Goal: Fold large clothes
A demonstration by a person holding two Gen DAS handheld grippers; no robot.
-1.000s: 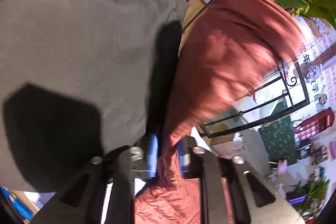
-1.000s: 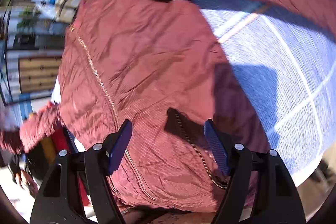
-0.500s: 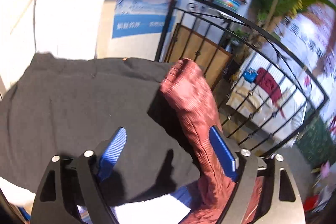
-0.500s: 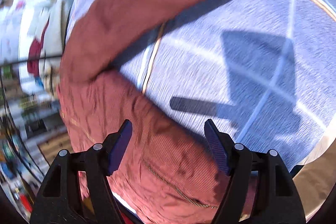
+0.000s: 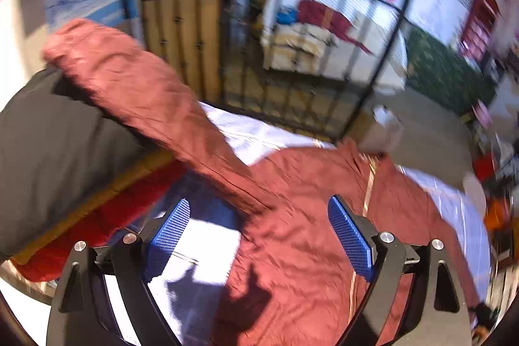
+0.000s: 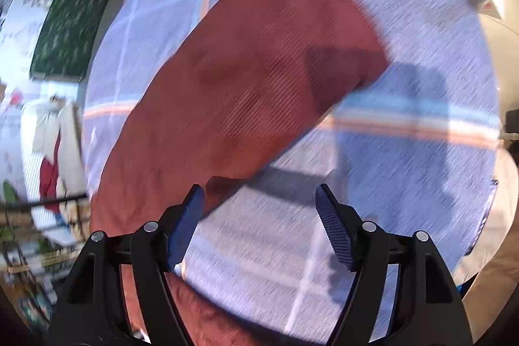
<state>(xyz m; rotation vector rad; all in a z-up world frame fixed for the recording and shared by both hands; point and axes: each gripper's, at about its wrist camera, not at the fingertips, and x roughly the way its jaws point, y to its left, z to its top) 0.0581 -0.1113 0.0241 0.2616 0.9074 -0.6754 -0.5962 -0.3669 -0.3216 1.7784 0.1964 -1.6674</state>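
Garment: a rust-red zip jacket [image 5: 301, 248] lies spread on the worktop [image 5: 207, 235], its body directly under and ahead of the left claw [image 5: 259, 232], zip line [image 5: 368, 193] running just beyond the right-hand pad
Far sleeve: one sleeve [image 5: 139, 93] stretches up and away to the left of the left claw, draped over a dark grey cloth [image 5: 48, 151] and off the flat of the worktop
Near sleeve: in the right wrist view the other sleeve [image 6: 259, 80] lies flat on the checked cover [image 6: 405, 184], ahead of the right claw [image 6: 259, 222], its lower edge close beside the left-hand pad
Left claw: released; its jaws have just been opening wide, and the jacket lies under the gap with nothing pinched between the pads
Right claw: released, jaws apart over bare cover, no fabric between the pads
Step in hand: judged to be bringing the sleeves in over the body before the main fold
Doing it well: take each sleeve near the cuff with a full pinch of fabric, lift just clear, lay it across the chest parallel to the zip, and let go only once it rests flat
Risk: the draped sleeve may drag the grey cloth along, and thin creased fabric can slip from a shallow pinch
Blur: both views are smeared, so fine edges are uncertain
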